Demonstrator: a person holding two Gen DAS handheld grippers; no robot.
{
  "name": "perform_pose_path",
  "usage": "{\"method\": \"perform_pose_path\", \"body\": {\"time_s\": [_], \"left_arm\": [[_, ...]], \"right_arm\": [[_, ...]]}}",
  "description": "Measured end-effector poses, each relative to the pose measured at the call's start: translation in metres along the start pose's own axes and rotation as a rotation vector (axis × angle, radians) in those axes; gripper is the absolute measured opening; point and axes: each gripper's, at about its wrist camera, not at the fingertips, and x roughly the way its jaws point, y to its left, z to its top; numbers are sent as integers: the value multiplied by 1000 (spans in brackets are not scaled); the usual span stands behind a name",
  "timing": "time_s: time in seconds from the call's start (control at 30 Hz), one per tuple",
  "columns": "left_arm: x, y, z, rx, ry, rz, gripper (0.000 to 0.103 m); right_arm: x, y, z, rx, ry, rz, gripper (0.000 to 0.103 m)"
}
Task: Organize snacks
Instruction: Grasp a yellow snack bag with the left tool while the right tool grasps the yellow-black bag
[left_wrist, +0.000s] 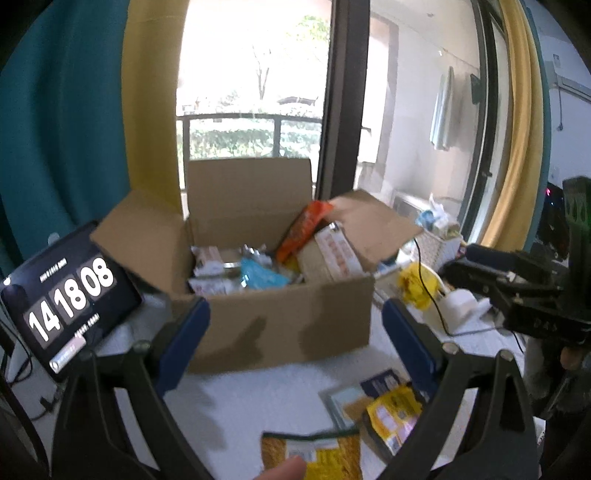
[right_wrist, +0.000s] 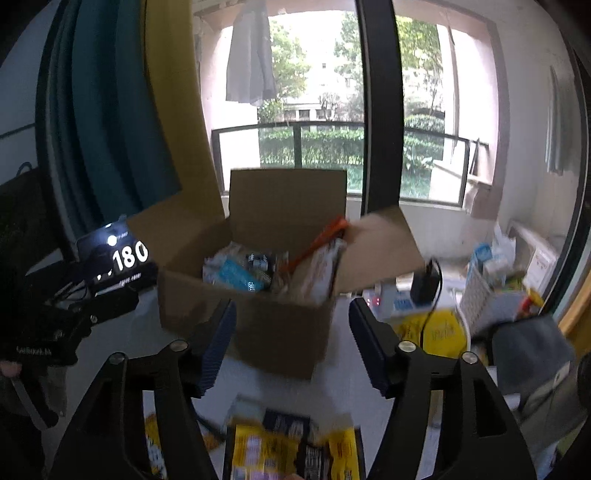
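Beside the open cardboard box (left_wrist: 280, 314) of snacks (left_wrist: 258, 273), a clock display (left_wrist: 70, 295) reads 14 18 08; packet labels are too blurred to read. Left gripper (left_wrist: 295, 332) and right gripper (right_wrist: 291, 343) are both spread, holding nothing.

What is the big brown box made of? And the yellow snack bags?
The box looks like plain cardboard: matte brown, with stiff folded flaps. The yellow snack bags look like thin shiny plastic or foil wrap, glossy and printed; blur leaves that unsure.

Daylight pours through a tall dark-framed window (right_wrist: 317, 110) onto a balcony railing (right_wrist: 332, 129) and green hedge; teal curtain (left_wrist: 55, 129) and yellow curtain (left_wrist: 151, 110) hang left of it.
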Motion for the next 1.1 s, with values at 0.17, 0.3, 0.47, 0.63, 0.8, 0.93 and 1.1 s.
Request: {"method": "perform_pose_path", "body": {"time_s": [0.17, 0.3, 0.47, 0.63, 0.8, 0.93, 1.1], "left_arm": [[1, -13, -22, -11, 47, -5, 95], [6, -20, -41, -13, 96, -9, 95], [19, -18, -73, -71, 214, -17, 95], [27, -15, -104, -113, 291, 44, 95], [35, -18, -133, -112, 381, 73, 95], [42, -17, -155, -118, 459, 96, 95], [49, -14, -171, -137, 517, 106, 95]], "right_arm": [[-4, -12, -33, 27, 57, 44, 77], [-4, -26, -57, 57, 78, 59, 80], [5, -48, -85, 114, 118, 77, 81], [19, -62, -109, 153, 175, 98, 81], [34, -70, -128, 181, 222, 128, 81], [43, -74, -135, 202, 239, 149, 81], [54, -78, -144, 230, 267, 173, 81]]}}
